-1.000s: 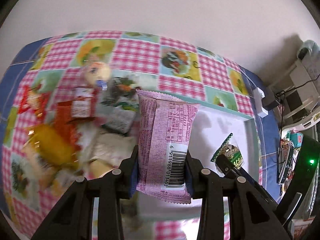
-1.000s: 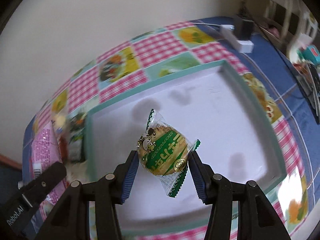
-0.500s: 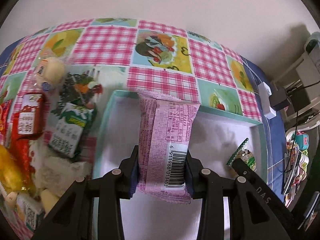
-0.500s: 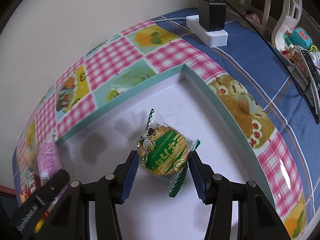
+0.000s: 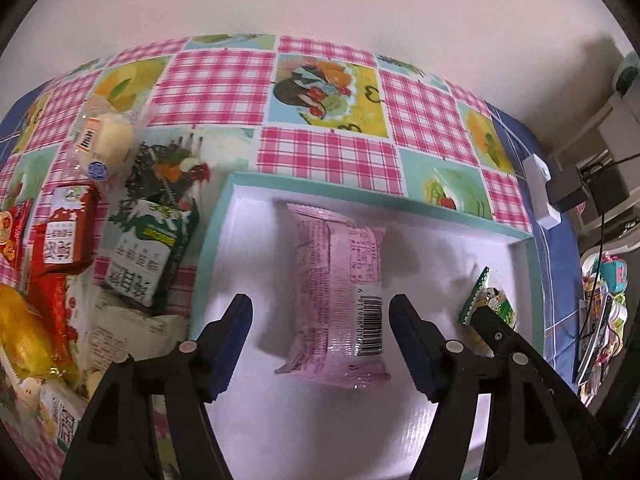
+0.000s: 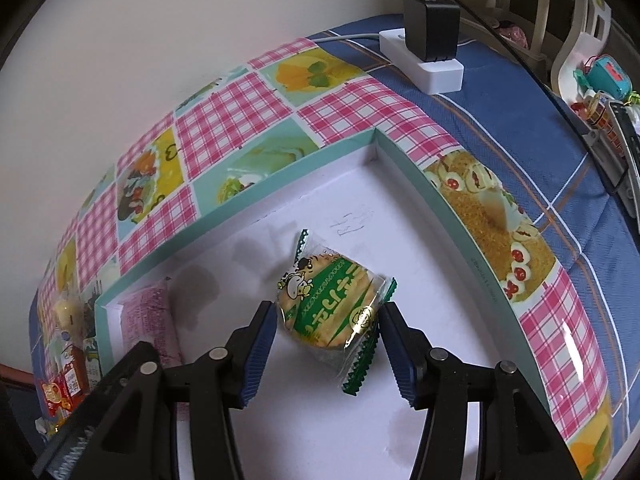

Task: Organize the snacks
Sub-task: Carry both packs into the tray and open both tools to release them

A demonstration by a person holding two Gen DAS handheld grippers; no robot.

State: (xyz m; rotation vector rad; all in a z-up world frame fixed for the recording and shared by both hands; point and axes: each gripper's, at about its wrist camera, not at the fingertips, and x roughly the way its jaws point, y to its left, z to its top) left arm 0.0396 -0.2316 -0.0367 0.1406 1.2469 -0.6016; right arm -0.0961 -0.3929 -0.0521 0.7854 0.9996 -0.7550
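Pink snack packet (image 5: 338, 300) lies flat on the white floor of the mint-rimmed box (image 5: 360, 196), barcode end toward the camera. Left gripper (image 5: 320, 340) hangs over it w/ jaws opening; blue pads stand clear of the packet on both sides, nothing pinched, though the packet is still between them. Packet sits toward the box's left wall, long side running away from the camera.

Right gripper (image 6: 328, 336) is over the same box, nearer its far right corner. Round biscuit in a green wrapper (image 6: 330, 306) sits between its fingers (image 6: 258, 344); jaws are opening. Left pad looks just off the wrapper, right pad close against the crimped edge; can't tell for sure if it still touches. Biscuit seems to rest on the box floor, tilted a bit toward the camera. In the left view the same biscuit shows at the right end of the box, partly behind the other gripper's black finger.

Outside the box, to its left on the checked pink tablecloth (image 5: 224, 88), is a heap of other snacks: green-and-white packet (image 5: 144, 256) just beside the box wall, red packets (image 5: 60, 240) next to that, a pale round bun in clear wrap (image 5: 106, 136) further back, an orange-yellow one (image 5: 24, 340) near the bottom left edge. White power strip w/ a black plug (image 6: 430, 44) sits on the blue cloth beyond the box's far corner, well apart from the snacks.
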